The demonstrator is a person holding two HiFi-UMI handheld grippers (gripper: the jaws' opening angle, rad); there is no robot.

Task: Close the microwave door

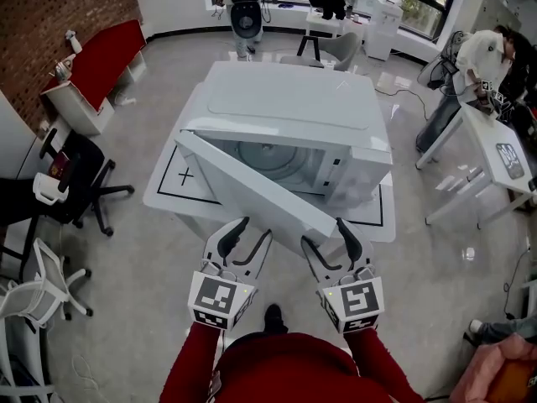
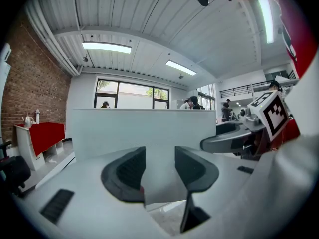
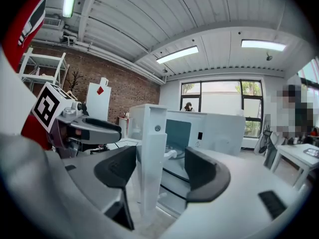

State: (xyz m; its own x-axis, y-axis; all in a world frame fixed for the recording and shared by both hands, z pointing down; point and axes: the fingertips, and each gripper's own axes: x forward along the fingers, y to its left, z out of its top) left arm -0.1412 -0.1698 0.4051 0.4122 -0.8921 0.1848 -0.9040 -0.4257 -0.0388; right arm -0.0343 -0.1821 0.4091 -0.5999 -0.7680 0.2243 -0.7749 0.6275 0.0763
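Microwave (image 1: 285,133) sits mid-frame in the head view on a white table (image 1: 168,183). Its door (image 1: 252,187) is swung partway open, running diagonally from upper left down to lower right. The door covers a good chunk of the cavity, so only part of the inside shows. It also hides the table's front edge. Left gripper (image 1: 252,229) and right gripper (image 1: 327,235) come up from the bottom of the frame on red sleeves (image 1: 189,363), side by side, tips right at the door's lower edge. Can't tell from up here if either one touches it. Bare floor lies on both sides of the table. An office chair (image 1: 80,183) is off at the left edge, well apart.

Left gripper view: jaws moderately apart, nothing clamped. The door's flat white face fills the gap and spreads across mid-frame, blocking most of what's behind it. Whether the pads touch it is hard to make out.

Right gripper view: jaws wide. The door's free edge stands upright between them, closer to the pad at frame left, not pinched. Behind it, to the right, the cavity shows, partly cut off by the door edge.
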